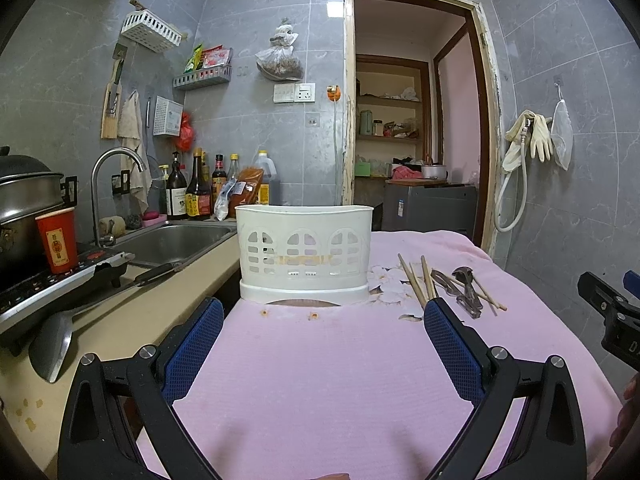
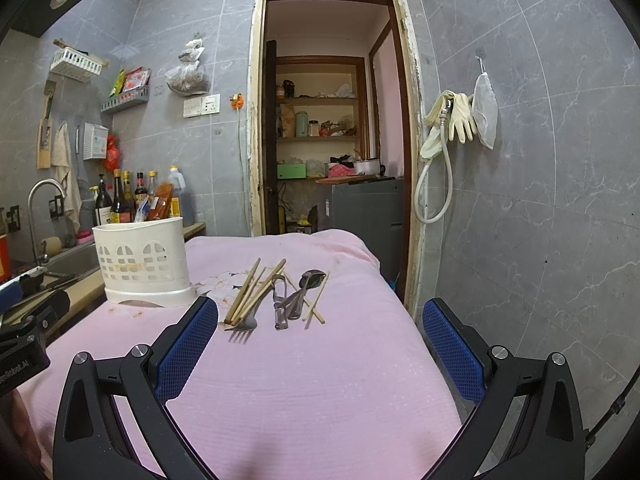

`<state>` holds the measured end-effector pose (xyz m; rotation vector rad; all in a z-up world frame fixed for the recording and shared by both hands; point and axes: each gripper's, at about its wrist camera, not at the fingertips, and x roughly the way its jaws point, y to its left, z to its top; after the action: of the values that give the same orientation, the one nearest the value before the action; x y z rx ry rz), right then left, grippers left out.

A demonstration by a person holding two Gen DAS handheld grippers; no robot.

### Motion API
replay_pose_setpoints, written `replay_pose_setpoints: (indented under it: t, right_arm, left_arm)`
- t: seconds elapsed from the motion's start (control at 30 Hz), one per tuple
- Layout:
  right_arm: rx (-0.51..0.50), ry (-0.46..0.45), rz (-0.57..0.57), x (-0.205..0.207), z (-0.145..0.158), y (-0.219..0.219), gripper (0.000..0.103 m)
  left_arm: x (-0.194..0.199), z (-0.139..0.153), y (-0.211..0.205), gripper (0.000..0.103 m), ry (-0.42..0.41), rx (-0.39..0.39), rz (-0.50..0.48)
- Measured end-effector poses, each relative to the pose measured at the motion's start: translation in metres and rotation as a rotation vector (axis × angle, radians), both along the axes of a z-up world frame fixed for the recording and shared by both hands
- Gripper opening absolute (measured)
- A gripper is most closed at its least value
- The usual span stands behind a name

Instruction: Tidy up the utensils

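A white plastic holder (image 1: 304, 256), oval with arched cut-outs and slotted walls on a solid base, stands upright at the far left of a bench covered by a pink ribbed cloth (image 1: 320, 360). To its right the utensils lie loose on the cloth in a small heap: pale wooden chopsticks (image 2: 250, 292) fanned and crossing, a metal fork (image 2: 242, 328) with its tines toward the camera, a metal spoon (image 2: 310, 280) with a rounded bowl, and other thin metal pieces too tangled to tell apart. A flower print (image 2: 218, 282) shows on the cloth between holder and heap.

The left gripper (image 1: 324, 350) hangs above the cloth in front of the holder, spread wide, with nothing between its blue mesh-textured pads (image 1: 192, 344). The right gripper (image 2: 320, 350) hangs spread wide in front of the heap, also holding nothing.

The near half of the cloth is bare. The cloth falls away at a rounded edge on the right, near a grey tiled wall (image 2: 540, 200). On the left a beige counter leads to a steel sink (image 1: 172, 240) and curved tap (image 1: 116, 160).
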<state>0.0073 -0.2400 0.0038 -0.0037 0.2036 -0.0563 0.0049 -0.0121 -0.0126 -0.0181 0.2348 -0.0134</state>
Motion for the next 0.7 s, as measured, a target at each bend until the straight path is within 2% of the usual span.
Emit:
replay_pose_setpoints:
  t: [0.17,0.47,0.7]
  right_arm:
    - [-0.014,-0.017,0.009,0.009,0.008,-0.006,0.103]
    - [-0.065,-0.035,0.02,0.05,0.033,-0.032,0.103]
    - [-0.067,0.022,0.077,0.1,0.045,-0.053,0.103]
  left_arm:
    - [0.012,0.01,-0.001,0.098,0.014,-0.011,-0.02]
    - [0.056,0.04,-0.018,0.098,0.061,0.003,-0.106]
    - [0.104,0.05,-0.043,0.098,0.148,0.03,-0.189]
